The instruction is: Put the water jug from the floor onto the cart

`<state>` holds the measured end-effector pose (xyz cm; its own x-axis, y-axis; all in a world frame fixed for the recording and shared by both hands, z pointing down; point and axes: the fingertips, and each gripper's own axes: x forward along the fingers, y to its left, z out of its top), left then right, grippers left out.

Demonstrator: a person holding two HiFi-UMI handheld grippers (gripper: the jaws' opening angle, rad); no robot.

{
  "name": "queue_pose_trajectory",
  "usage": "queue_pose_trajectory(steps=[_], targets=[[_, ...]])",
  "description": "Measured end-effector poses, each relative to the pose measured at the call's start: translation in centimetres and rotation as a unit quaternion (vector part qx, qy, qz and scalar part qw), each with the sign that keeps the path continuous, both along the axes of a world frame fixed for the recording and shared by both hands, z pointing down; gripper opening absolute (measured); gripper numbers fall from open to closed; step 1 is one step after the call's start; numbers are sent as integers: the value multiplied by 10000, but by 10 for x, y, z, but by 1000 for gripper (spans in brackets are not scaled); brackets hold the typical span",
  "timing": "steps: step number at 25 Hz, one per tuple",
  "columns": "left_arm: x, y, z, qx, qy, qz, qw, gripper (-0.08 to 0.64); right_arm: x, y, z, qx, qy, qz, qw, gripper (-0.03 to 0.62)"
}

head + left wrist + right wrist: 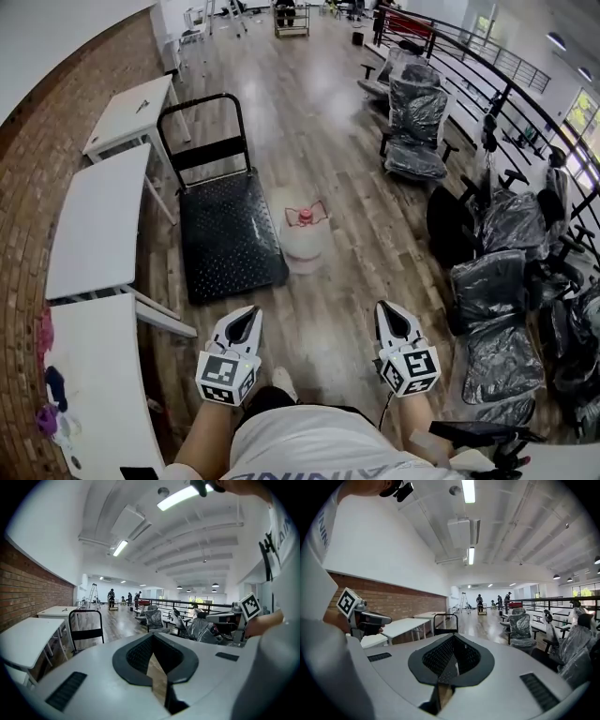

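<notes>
The only lettering I can find is dark print across my white shirt [309, 448], cut by the frame edge and seen upside down; it looks like "AININ", and I cannot make out the whole word. The cubes on my left gripper [247, 315] and right gripper [388, 310] carry black-and-white square marker patterns, not letters.

Both arms reach forward, left claw [253, 312] and right claw [382, 307] closed, empty, tilted slightly down.
</notes>
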<state>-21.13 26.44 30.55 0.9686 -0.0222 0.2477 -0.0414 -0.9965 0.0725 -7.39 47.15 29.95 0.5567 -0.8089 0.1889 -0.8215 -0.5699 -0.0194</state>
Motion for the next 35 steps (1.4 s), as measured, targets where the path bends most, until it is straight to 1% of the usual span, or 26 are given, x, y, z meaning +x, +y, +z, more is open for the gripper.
queue_pose_trajectory(steps=[5, 8, 12, 17, 22, 28, 32, 35], targets=[[6, -59, 6, -197, -17, -156, 9997, 0, 12, -70, -3, 195, -160, -221, 9994, 5], [10, -86, 8, -245, -46, -223, 9994, 1, 18, -101, -3, 147, -165, -296, 9993, 5], [20, -109, 10, -303, -65, -318, 9990, 1, 31, -122, -1, 58, -208, -379, 9990, 5], [49, -129, 12, -327, -52, -396, 9987, 2, 65, -142, 9, 84, -309, -410, 9986, 5], [94, -154, 12, -275, -87, -591, 9978, 2, 117, -178, 17, 181, -407, -648, 9969, 5], [168, -179, 3, -206, -86, -930, 9954, 2, 198, -217, 14, 255, -418, -1117, 9925, 5], [218, -190, -7, -150, -64, -1145, 9933, 2, 256, -233, 15, 217, -511, -1290, 9901, 5], [246, -194, -8, -112, -122, -1283, 9916, 1, 290, -243, 19, 173, -621, -1427, 9877, 5]])
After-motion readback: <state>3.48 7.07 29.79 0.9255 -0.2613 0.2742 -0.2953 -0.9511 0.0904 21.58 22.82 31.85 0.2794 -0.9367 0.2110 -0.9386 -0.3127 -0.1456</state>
